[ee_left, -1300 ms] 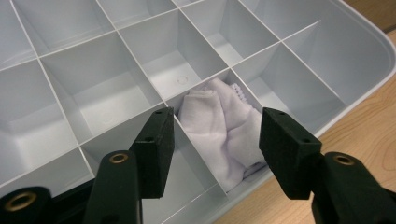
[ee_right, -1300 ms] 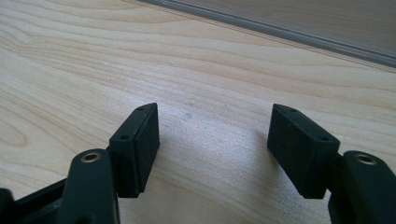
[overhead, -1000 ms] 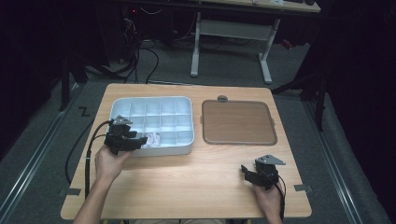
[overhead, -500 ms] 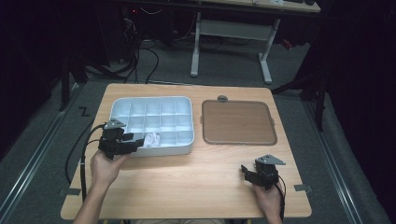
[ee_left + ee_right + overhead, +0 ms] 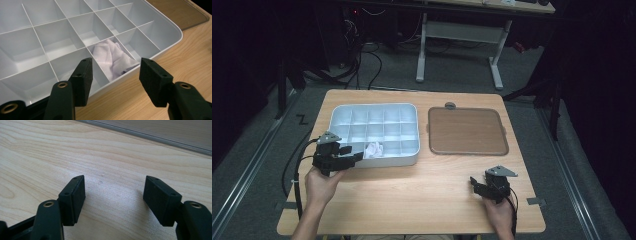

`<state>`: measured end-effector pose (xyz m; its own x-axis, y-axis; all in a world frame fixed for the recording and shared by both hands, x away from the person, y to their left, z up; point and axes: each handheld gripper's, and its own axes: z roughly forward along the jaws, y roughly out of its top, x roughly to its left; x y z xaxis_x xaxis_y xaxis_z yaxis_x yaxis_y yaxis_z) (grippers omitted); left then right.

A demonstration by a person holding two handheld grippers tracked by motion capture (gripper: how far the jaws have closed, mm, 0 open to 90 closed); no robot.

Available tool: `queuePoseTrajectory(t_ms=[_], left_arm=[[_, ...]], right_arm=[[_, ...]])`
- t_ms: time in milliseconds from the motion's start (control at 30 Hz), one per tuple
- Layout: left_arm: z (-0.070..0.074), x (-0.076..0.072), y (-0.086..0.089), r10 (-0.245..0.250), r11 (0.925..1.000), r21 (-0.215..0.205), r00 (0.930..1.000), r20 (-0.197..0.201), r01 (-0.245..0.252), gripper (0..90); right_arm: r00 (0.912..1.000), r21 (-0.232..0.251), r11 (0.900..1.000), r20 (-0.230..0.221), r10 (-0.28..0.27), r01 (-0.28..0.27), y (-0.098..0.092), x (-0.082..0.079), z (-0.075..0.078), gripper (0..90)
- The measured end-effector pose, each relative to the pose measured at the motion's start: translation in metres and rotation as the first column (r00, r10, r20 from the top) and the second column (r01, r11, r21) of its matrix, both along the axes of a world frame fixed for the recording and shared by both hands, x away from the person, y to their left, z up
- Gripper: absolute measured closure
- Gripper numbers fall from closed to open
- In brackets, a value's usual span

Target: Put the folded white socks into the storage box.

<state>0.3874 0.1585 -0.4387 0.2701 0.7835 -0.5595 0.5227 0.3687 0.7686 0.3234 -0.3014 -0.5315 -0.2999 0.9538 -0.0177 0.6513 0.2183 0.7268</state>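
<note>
A white compartment tray [image 5: 337, 111] [image 5: 172, 37] lies on the left half of the wooden table. A crumpled white cloth [image 5: 373, 148] [image 5: 112, 56] sits in one of its front-row compartments. My left gripper [image 5: 353, 154] [image 5: 115, 72] hovers at the tray's front left edge, open, with its jaws pointing toward the cloth and nothing between them. My right gripper [image 5: 475, 185] [image 5: 115, 195] rests low over bare wood near the table's front right, open and empty.
A flat brown lid or mat [image 5: 467, 131] with a small grey knob [image 5: 450, 105] lies right of the tray. Its edge [image 5: 150, 135] runs across the top of the right gripper view. Cables trail off the table's left side. Desk legs stand beyond the far edge.
My left gripper has drawn back from over the tray toward the front left edge. The right gripper has kept still.
</note>
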Motion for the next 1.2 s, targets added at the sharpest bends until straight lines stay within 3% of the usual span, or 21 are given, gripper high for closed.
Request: queuePoseTrajectory(t_ms=[600,833,1200], left_arm=[[-0.003,-0.016,0.007,0.006,0.9994,-0.034,1.0000,0.007,-0.006,44.5],[-0.006,-0.020,0.008,0.011,0.9997,-0.023,0.9999,0.008,-0.011,44.3],[-0.011,-0.027,0.008,0.006,0.9991,-0.041,1.0000,0.003,-0.006,44.1]], right_arm=[[1.0000,0.000,1.000,0.000,0.000,0.000,0.000,0.000,0.000,34.8],[1.0000,0.000,1.000,0.001,0.001,-0.001,0.000,0.000,0.000,34.7],[1.0000,-0.001,1.000,0.001,0.002,-0.002,0.000,0.000,0.000,34.8]])
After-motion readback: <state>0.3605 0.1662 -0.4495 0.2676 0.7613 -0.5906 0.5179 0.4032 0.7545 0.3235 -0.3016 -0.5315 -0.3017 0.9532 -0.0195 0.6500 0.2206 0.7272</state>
